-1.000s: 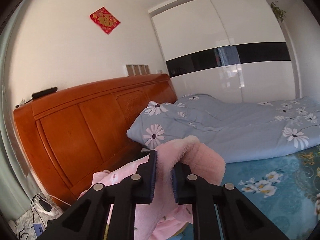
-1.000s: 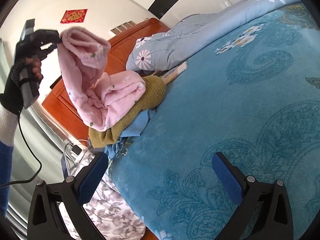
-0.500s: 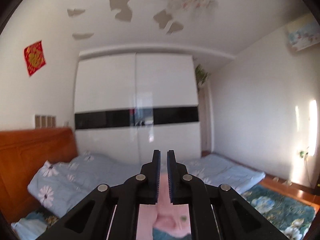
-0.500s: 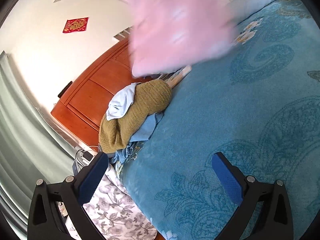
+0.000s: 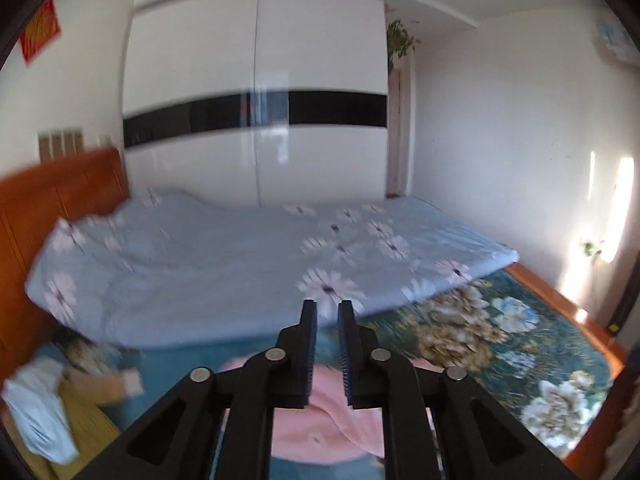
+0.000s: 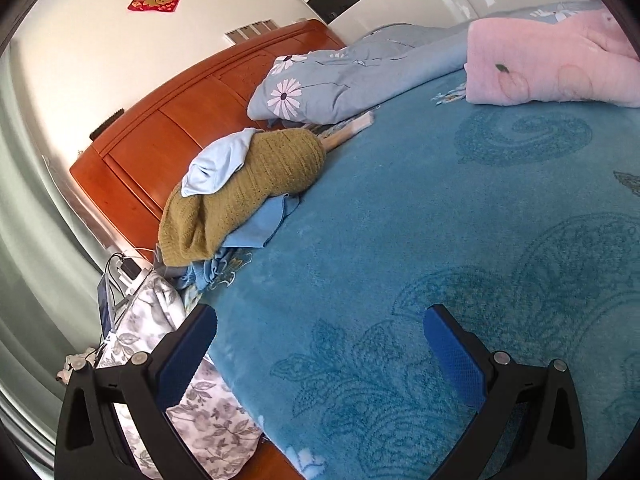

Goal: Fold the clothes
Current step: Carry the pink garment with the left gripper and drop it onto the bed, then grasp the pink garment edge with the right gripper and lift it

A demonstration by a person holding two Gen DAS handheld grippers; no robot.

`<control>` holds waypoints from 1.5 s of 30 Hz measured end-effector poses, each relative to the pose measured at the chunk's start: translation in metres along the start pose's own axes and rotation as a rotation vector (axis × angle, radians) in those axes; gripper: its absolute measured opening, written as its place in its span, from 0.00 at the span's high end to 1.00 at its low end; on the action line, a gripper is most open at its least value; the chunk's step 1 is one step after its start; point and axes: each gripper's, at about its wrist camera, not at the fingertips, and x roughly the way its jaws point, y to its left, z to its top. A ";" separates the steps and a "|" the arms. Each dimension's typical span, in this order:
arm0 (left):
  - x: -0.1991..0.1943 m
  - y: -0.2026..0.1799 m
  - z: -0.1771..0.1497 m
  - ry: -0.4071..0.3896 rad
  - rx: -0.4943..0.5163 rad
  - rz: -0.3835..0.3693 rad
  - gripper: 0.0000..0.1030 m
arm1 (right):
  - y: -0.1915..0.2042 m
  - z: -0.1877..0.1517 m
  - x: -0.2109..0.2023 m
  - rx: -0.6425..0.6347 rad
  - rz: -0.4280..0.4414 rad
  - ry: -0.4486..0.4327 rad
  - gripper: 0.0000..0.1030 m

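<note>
Left gripper [image 5: 325,320]: jaws narrow, just been opening, nothing between them; pink garment [image 5: 320,408] lies on the bed below and behind the tips, apparently released, though the frame is blurred. Right gripper [image 6: 320,320]: jaws wide, empty, blue blanket [image 6: 400,240] under them. Next: spread the pink garment flat before folding; pinch corners, not bunched fabric. Clothes pile [image 6: 248,184] sits ahead-left.

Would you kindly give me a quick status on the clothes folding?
Left gripper just opened, nothing between pads; right gripper open, empty. Pink garment lying on bed. Unfolded pile by headboard.
</note>
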 end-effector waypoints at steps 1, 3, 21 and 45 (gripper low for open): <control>0.005 0.011 -0.020 0.034 -0.039 -0.042 0.57 | -0.003 0.000 -0.001 0.015 0.007 -0.006 0.00; 0.009 0.032 -0.060 0.066 -0.094 -0.086 0.50 | -0.009 0.001 -0.004 0.043 0.021 -0.019 0.00; -0.174 0.297 -0.360 -0.332 -0.509 0.177 0.00 | -0.075 0.028 -0.089 0.271 -0.026 -0.281 0.00; -0.115 0.252 -0.387 -0.212 -0.398 0.098 0.00 | -0.311 0.177 -0.220 0.831 -0.307 -0.485 0.09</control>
